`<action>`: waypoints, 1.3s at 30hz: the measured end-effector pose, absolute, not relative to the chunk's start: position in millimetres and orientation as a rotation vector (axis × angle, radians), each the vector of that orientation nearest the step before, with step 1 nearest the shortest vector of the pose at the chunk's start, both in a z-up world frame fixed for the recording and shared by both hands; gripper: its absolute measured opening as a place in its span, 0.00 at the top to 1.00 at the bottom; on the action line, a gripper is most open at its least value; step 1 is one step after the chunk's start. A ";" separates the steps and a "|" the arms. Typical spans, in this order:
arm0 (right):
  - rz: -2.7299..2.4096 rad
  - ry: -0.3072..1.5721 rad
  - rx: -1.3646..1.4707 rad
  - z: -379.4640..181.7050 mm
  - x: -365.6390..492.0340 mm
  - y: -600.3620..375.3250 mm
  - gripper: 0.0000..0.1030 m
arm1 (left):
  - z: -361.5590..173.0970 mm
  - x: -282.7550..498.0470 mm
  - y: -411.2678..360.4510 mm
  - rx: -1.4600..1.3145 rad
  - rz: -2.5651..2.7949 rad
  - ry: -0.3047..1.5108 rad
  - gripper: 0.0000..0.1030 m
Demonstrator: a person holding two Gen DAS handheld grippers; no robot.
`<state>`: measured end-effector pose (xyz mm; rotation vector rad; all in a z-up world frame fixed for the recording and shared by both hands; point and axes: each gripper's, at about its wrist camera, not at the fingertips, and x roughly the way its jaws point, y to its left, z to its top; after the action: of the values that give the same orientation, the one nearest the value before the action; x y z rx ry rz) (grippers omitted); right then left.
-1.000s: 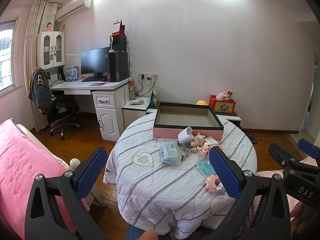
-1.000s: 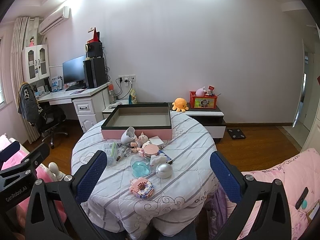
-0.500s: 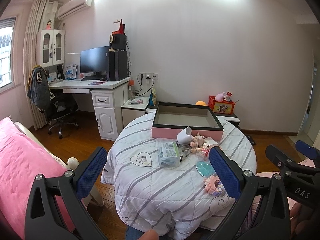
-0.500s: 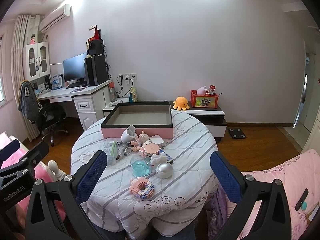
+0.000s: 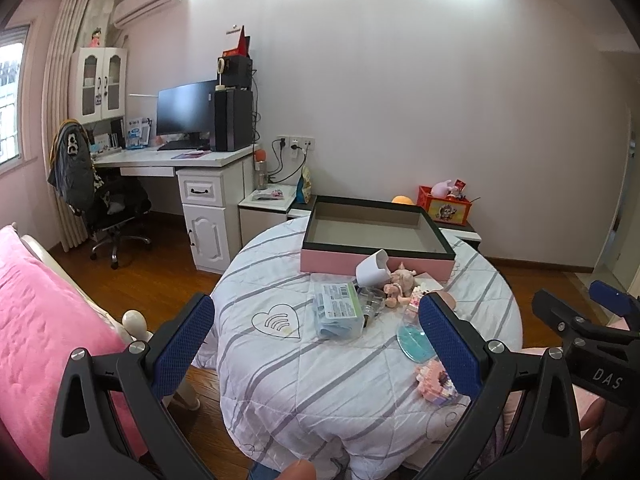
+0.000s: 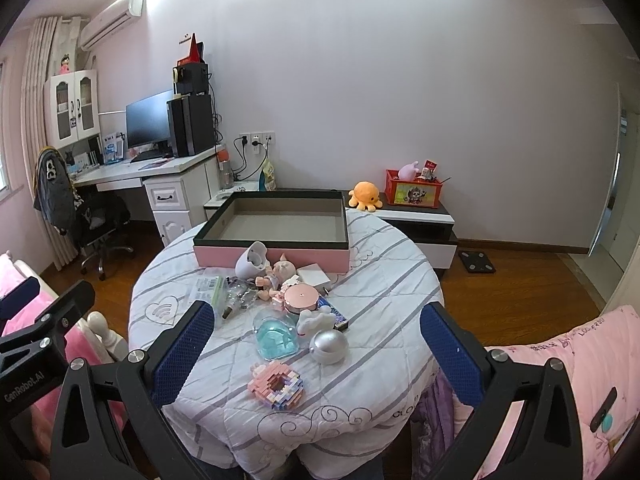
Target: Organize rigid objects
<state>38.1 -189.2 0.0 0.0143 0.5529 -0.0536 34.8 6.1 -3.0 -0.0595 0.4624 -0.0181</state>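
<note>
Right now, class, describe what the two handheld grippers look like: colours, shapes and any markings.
Each gripper, left gripper and right gripper, is a black plastic frame with triangular cut-outs and silver bolts, carrying two long fingers faced with blue textured pads. White lettering reads "DAS" on the right one and "GenRobot.AI" on the left. No cables or sleeves show.

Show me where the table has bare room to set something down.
Free: the cloth right of the silver ball, toward the table edge, and inside the empty pink box. Also left, around the heart print. Crowded: the middle strip before the box.
</note>
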 end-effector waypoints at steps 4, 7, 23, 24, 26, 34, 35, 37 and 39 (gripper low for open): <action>-0.059 0.581 0.032 -8.7 51.1 -199.3 0.00 | -8.9 42.7 8.6 -0.084 -0.048 0.470 0.00; -0.059 0.578 0.029 -6.5 56.0 -199.2 0.00 | -3.4 46.6 6.0 -0.081 -0.055 0.454 0.00; -0.067 0.532 0.027 8.6 56.4 -197.0 0.00 | 17.1 45.8 0.1 -0.052 -0.049 0.411 0.00; -0.068 0.533 0.027 8.3 56.6 -197.6 0.00 | 17.0 46.5 -0.2 -0.051 -0.049 0.412 0.00; -0.068 0.539 0.028 6.0 59.1 -199.0 0.00 | 15.6 48.5 0.0 -0.055 -0.051 0.420 0.00; -0.068 0.617 0.037 -21.5 83.2 -208.4 0.00 | -17.1 79.1 -1.5 -0.037 -0.033 0.522 0.00; -0.069 0.633 0.039 -27.0 86.7 -209.7 0.00 | -24.3 84.8 -1.7 -0.037 -0.033 0.545 0.00; -0.063 0.675 0.046 -42.1 97.3 -213.7 0.00 | -40.2 98.0 -1.9 -0.040 -0.035 0.592 0.00; -0.058 0.709 0.050 -55.0 105.8 -217.1 0.00 | -54.5 110.3 -3.0 -0.044 -0.039 0.633 0.00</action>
<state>105.8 -217.1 -55.0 0.0502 0.7091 -0.0576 110.3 -3.0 -54.5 -0.0440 0.6327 -0.0393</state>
